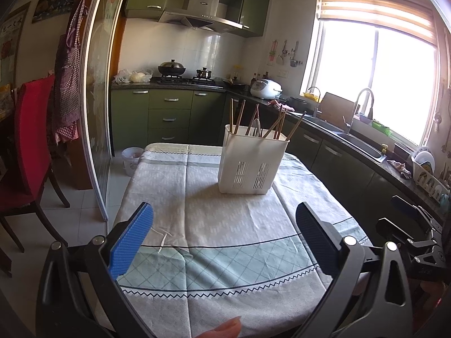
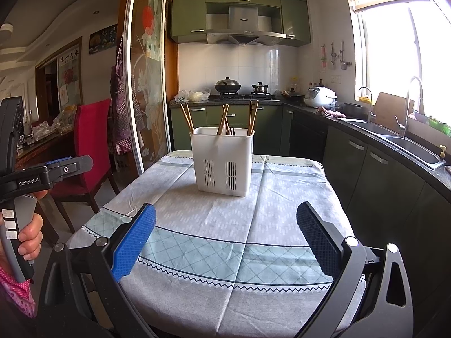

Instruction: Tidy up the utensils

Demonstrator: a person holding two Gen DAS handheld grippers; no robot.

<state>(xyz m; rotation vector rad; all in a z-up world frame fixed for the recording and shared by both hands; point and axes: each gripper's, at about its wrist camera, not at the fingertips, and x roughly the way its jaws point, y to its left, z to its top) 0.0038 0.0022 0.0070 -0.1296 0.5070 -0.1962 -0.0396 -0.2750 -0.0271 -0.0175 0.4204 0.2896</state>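
We hold both tools low over the near edge of the table (image 2: 282, 197), which is covered by a pale cloth (image 1: 197, 197) with a teal checked band. Our left tool (image 1: 224, 226) has its jaws spread wide apart, with nothing between them but cloth; its blue pads (image 1: 131, 242) face inward. Our right tool (image 2: 225, 226) stands the same way, jaws wide and empty, hovering above the teal band.

The caddy (image 2: 222, 163), a white plastic box with slotted vents on its front, stands upright toward the far edge of the table, roughly midway between the left and right edges. In the left wrist view it sits a little right of centre (image 1: 251, 163). Wooden chopsticks (image 2: 252, 117) lean in it in loose groups: some at the left side, a crossed pair near the middle, a pair at the right. A few darker utensils (image 2: 231, 131) show just above the rim between them; we cannot tell what they are.

In the right wrist view the left tool's body shows at the left border, gripped by a hand (image 2: 29, 239) around its handle. In the left wrist view a fingertip (image 1: 228, 328) shows at the bottom border, and part of the right tool appears at the right border.

A red chair (image 2: 93, 146) stands off the table's left edge.
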